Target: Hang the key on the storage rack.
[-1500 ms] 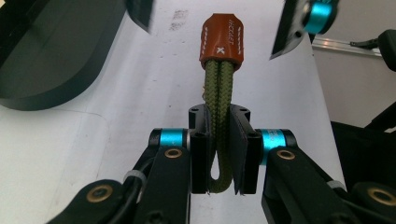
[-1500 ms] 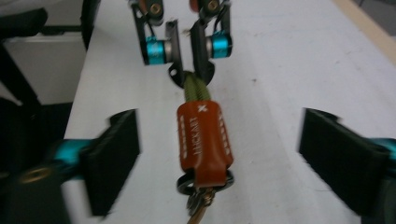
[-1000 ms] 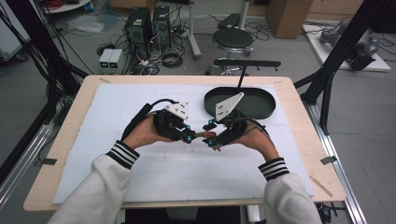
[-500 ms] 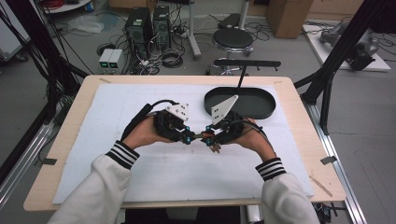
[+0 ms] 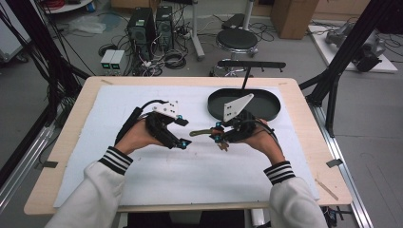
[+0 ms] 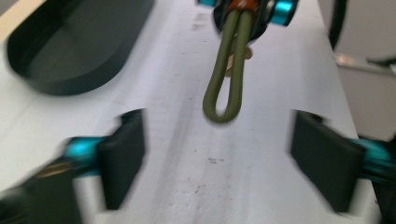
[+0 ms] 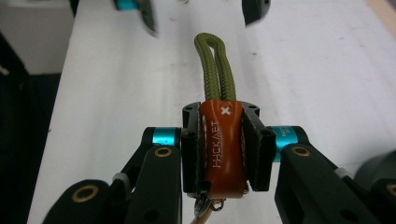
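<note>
A key strap with an olive cord loop point(image 7: 215, 70) and an orange leather tab point(image 7: 221, 144) is clamped in my right gripper point(image 7: 221, 144), jaws shut on the tab. In the high view the right gripper point(image 5: 219, 137) holds the cord loop point(image 5: 200, 132) pointing left, with a small metal piece point(image 5: 222, 145) hanging under it. My left gripper point(image 5: 181, 131) is open, its jaws spread wide just left of the loop's tip. In the left gripper view the loop point(image 6: 228, 70) hangs between and beyond the two pads point(image 6: 125, 156), touching neither.
A black oval tray point(image 5: 266, 105) lies behind the right gripper on the white mat point(image 5: 190, 175). The same tray point(image 6: 70, 46) appears at upper left in the left gripper view. A black stand bar point(image 5: 252, 64) rises at the table's far edge.
The left gripper has let go of the strap, opened wide and drawn back to the left. The right gripper still holds the tab, shifted slightly right.
</note>
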